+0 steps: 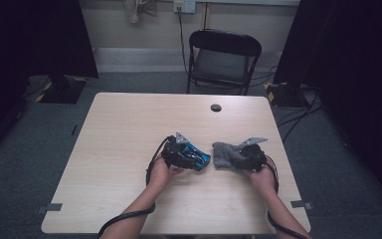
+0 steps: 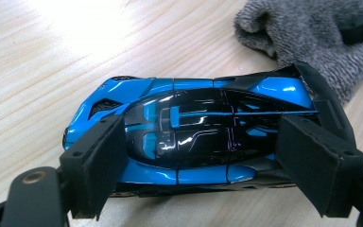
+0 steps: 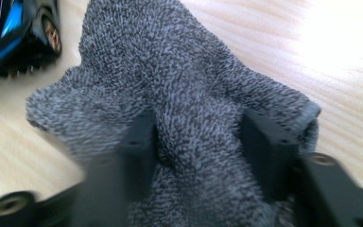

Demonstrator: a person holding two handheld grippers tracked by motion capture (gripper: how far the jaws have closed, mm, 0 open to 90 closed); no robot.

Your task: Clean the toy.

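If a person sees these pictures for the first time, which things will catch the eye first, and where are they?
First, the glossy blue and black toy car near the middle of the wooden table, with the jaws of the left hand-held gripper closed on its two ends. Beside it, on the person's right, lies a grey fuzzy cloth, bunched between the jaws of the right hand-held gripper. Beyond the table stands a black folding chair.

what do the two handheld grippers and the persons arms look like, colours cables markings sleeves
Both the left gripper and the right gripper are black, each topped with a grey three-cornered plate and trailing a black cable. Their jaws are flat, matte black blocks on black arms with brass-coloured rivets. The forearms are bare; no sleeves show.
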